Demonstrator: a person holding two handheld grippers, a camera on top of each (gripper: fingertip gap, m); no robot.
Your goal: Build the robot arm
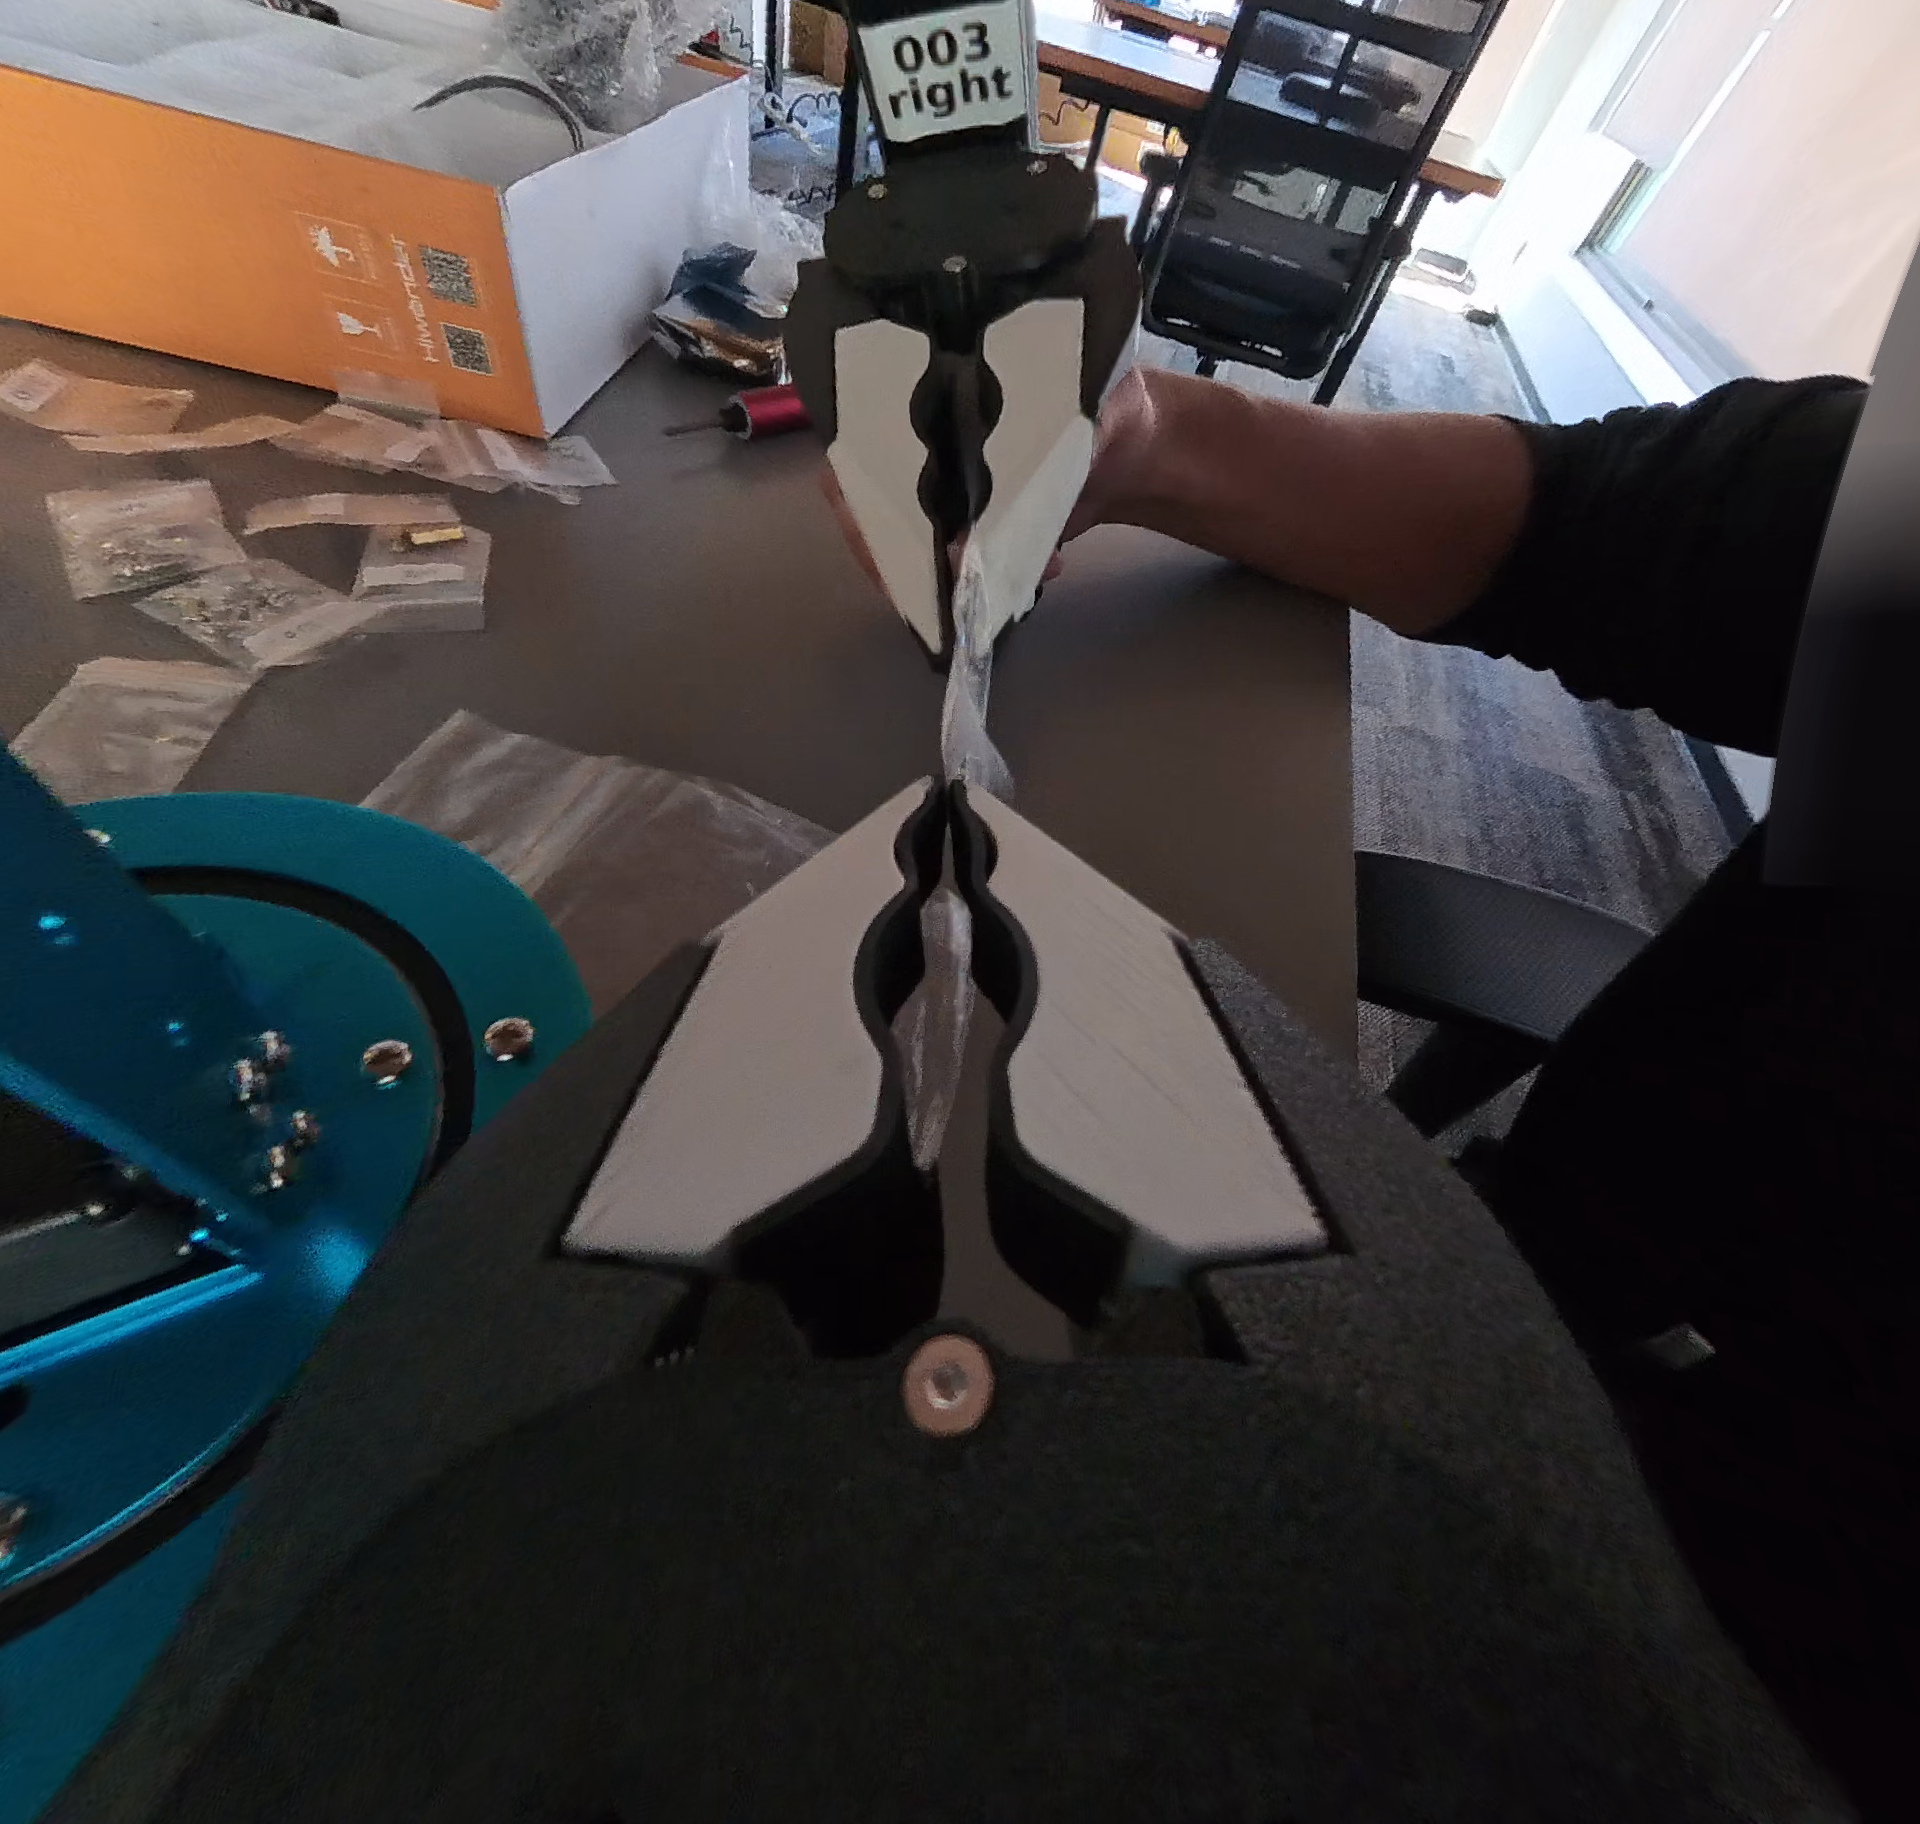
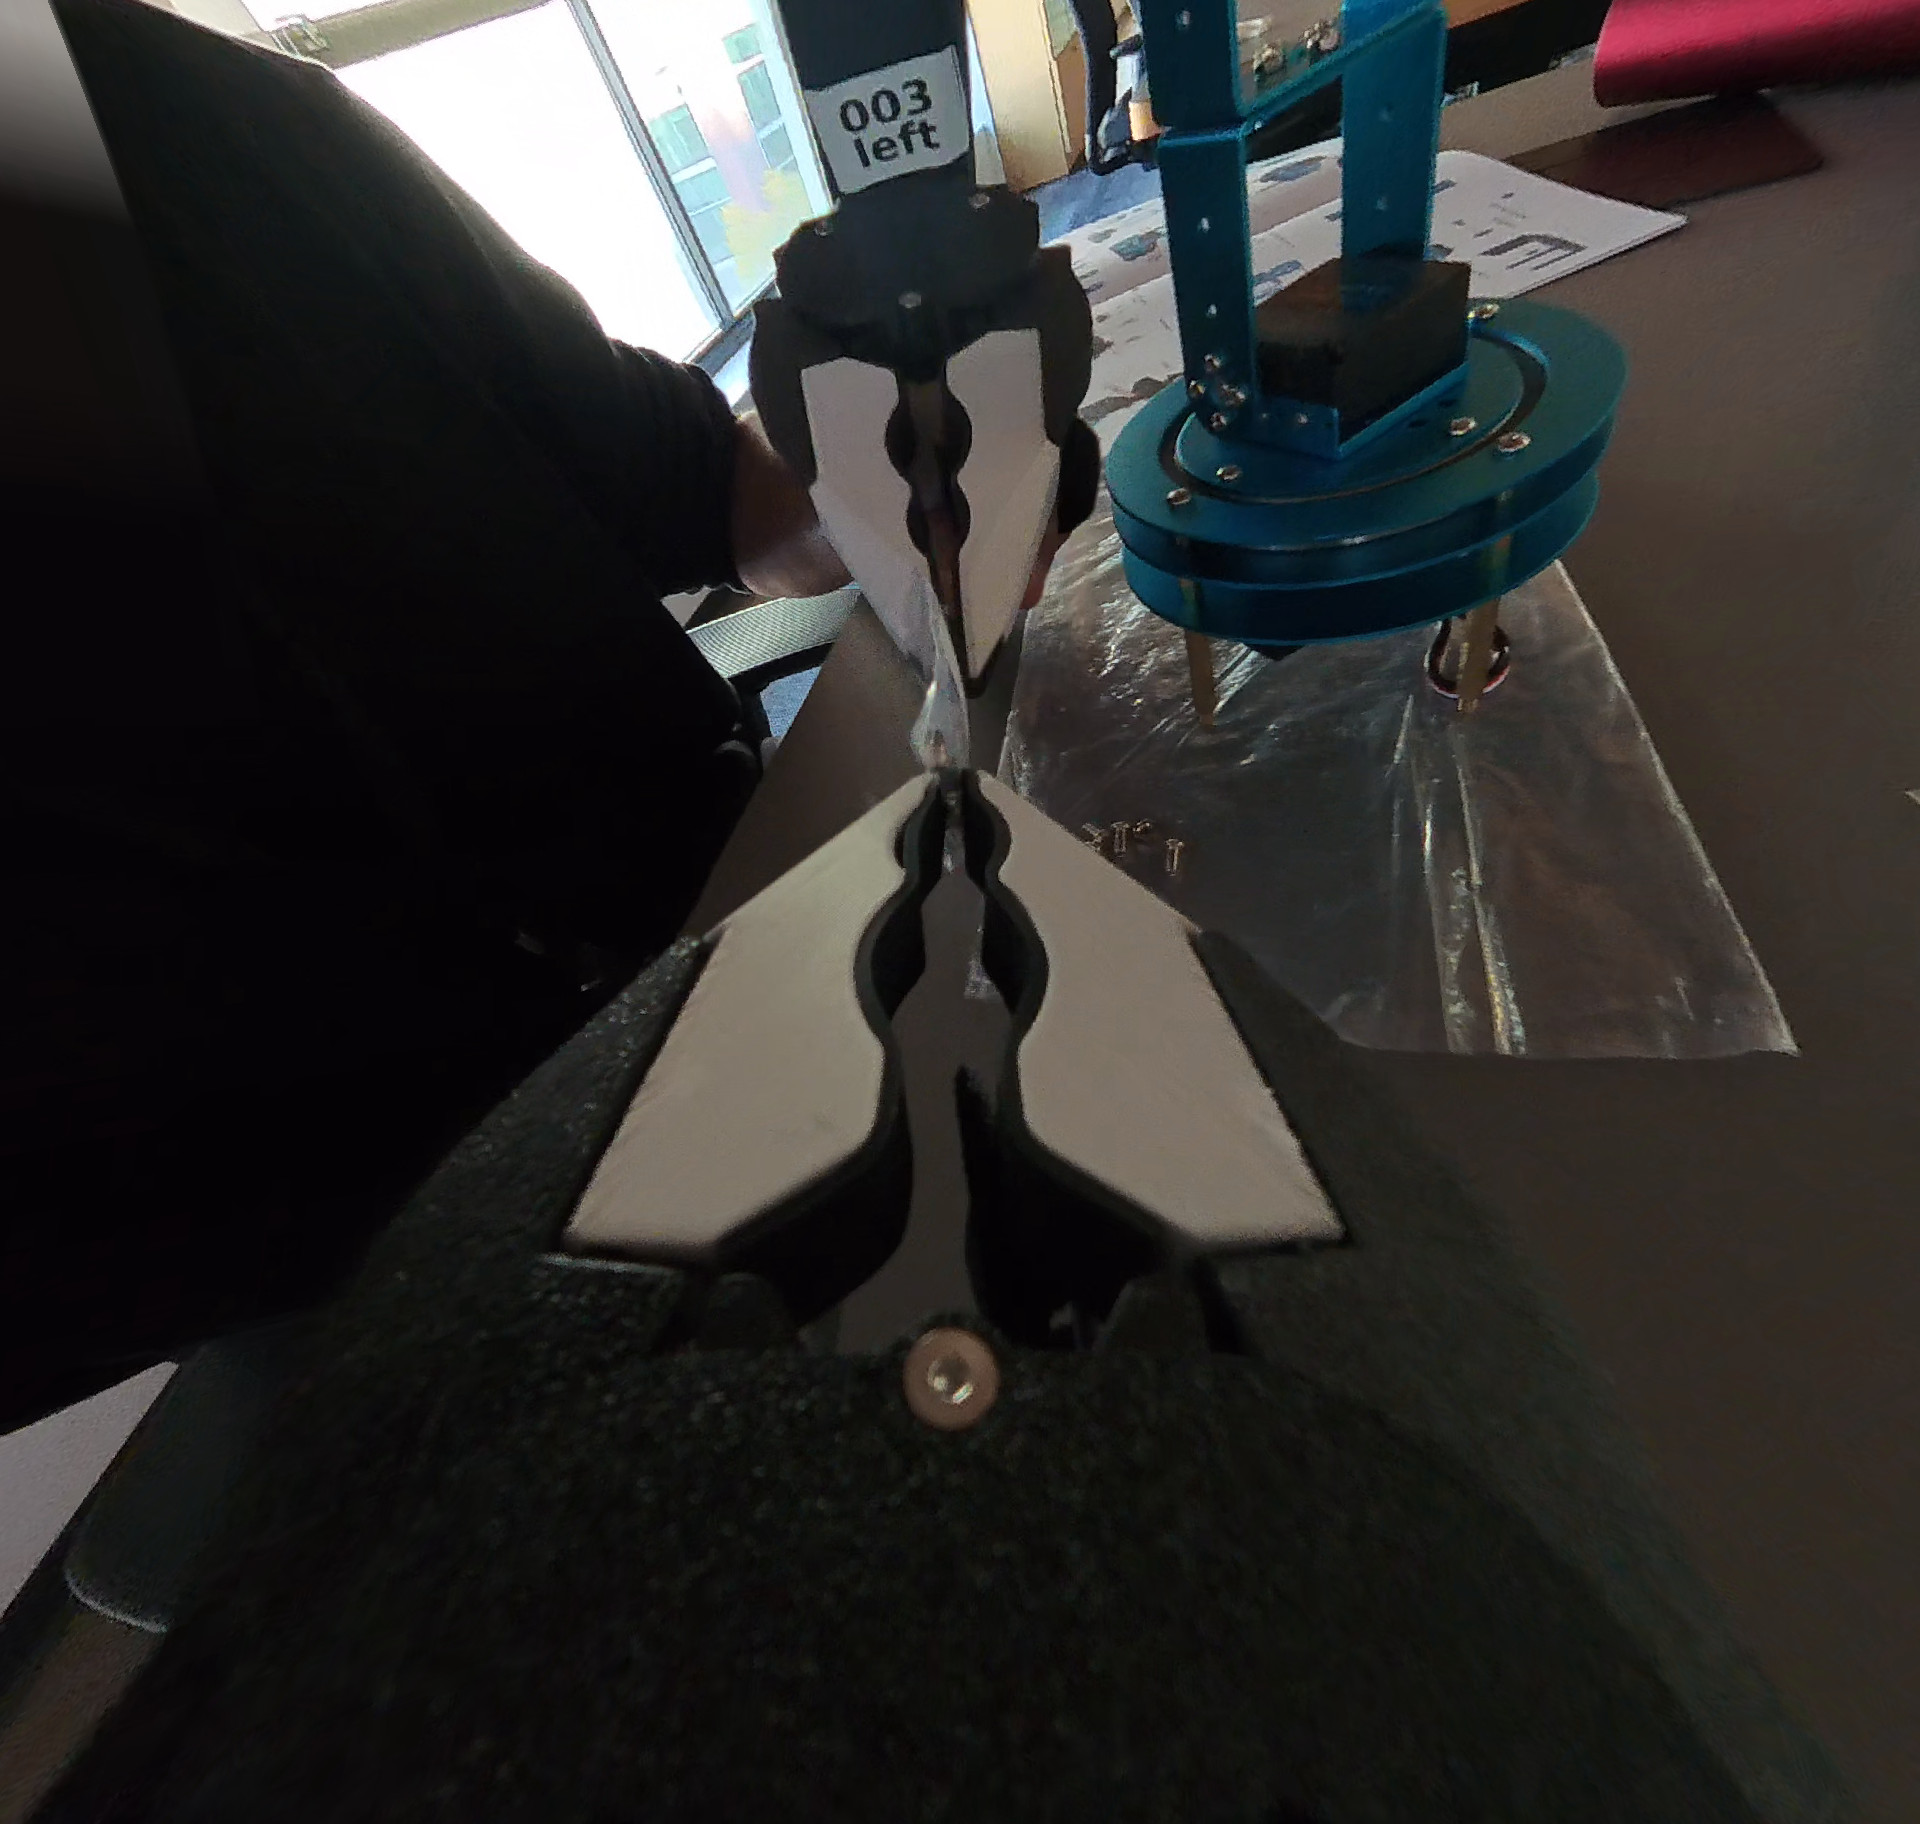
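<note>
We see both grippers facing each other tip to tip over the table point(image 1: 727, 631), w/ a small clear bag point(image 1: 966, 704) stretched between them. Left gripper point(image 1: 948, 787): jaws pressed together, pinching one end of the bag; some of the plastic runs back btwn its fingers point(image 1: 790, 1026). Right gripper point(image 2: 948, 782): jaws also closed tight, nipping the other end of the bag right at the tips. The bag is off the table, twisted, held in the air btwn the two; contents too small to tell.

A hand point(image 1: 1132, 455) in a dark sleeve holds the right gripper from behind.

Just left of the left gripper stands a blue metal base point(image 2: 1361, 486) w/ uprights, a black block on top, brass legs under it, resting on a large clear plastic sheet point(image 2: 1403, 839). A few loose screws point(image 2: 1138, 839) lie on the sheet's near edge. Farther back: an orange-and-white box point(image 1: 312, 247), scattered small parts bags point(image 1: 260, 569), a red cylindrical part point(image 1: 769, 413), and a black chair point(image 1: 1320, 164) beyond the table.
</note>
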